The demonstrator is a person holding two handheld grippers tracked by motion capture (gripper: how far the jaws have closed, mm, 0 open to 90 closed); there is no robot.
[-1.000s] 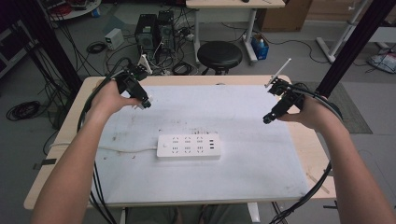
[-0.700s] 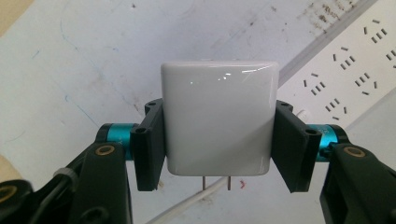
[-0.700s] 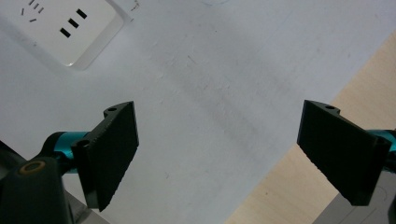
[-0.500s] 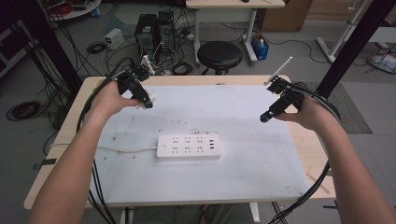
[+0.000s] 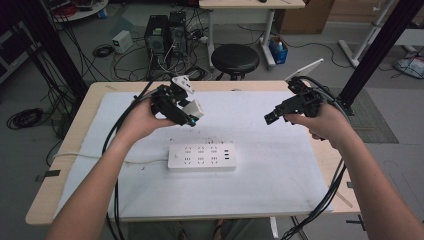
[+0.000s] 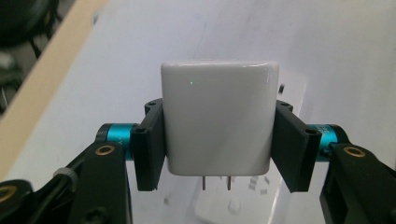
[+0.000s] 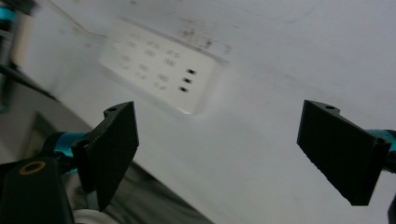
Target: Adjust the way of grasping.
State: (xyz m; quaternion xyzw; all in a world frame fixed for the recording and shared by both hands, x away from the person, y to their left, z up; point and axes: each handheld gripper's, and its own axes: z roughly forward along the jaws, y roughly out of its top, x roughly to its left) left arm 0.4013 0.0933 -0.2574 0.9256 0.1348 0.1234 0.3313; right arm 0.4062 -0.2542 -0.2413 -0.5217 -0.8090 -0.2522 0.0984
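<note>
In the high view, the left gripper (image 5: 192, 116) is seen above the far left part of the table (image 5: 65, 165), and a white charger (image 5: 193, 108) is held between its jaws, clear of the surface. In the left gripper view the charger (image 6: 218, 116) is shown closely: it is a white block with rounded corners, both black pads are pressed flat against its two sides, and two metal prongs (image 6: 217, 182) are pointed downward from its bottom face. Below the prongs, a blurred part of the power strip (image 6: 233, 205) can be made out. In the high view the power strip (image 5: 201, 157) is lying flat on the white mat (image 5: 280, 185) near the middle of the table, in front of the held charger and apart from it, and its cord (image 5: 100, 158) is led away to the left. The right gripper (image 5: 268, 119) is held above the far right part of the mat, well apart from the strip. In the right gripper view its jaws are spread wide with nothing between them, and the power strip (image 7: 159, 63) is seen farther off beyond them.
</note>
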